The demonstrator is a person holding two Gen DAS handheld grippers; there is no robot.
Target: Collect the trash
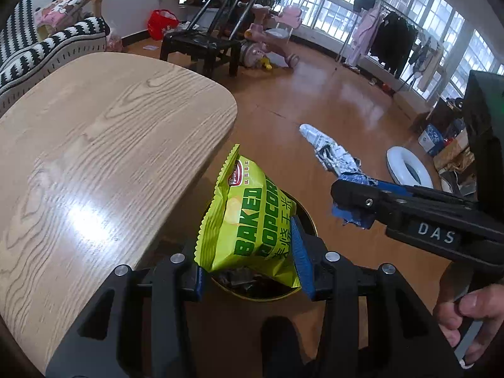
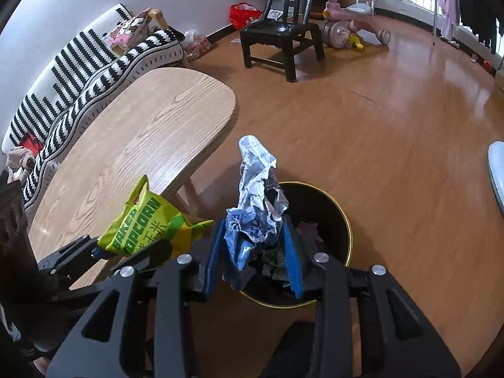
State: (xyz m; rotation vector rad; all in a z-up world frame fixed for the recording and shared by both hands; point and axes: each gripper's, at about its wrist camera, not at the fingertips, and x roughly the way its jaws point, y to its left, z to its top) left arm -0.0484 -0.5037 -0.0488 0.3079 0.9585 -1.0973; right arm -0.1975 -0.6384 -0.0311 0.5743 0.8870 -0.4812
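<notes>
My left gripper (image 1: 252,261) is shut on a green popcorn bag (image 1: 249,223) and holds it above the black trash bin with a gold rim (image 1: 310,220). My right gripper (image 2: 255,258) is shut on a crumpled silver and blue wrapper (image 2: 256,195) above the same bin (image 2: 334,214), which holds some trash. In the left wrist view the right gripper (image 1: 352,201) comes in from the right with the wrapper (image 1: 330,151). In the right wrist view the left gripper (image 2: 126,249) holds the popcorn bag (image 2: 141,223) at the left.
A light wooden table (image 1: 94,145) stands left of the bin, also in the right wrist view (image 2: 132,145). A striped sofa (image 2: 78,72) lies behind it. A black chair (image 2: 280,34), a pink tricycle (image 2: 352,19) and a clothes rack (image 1: 393,41) stand farther off on the wooden floor.
</notes>
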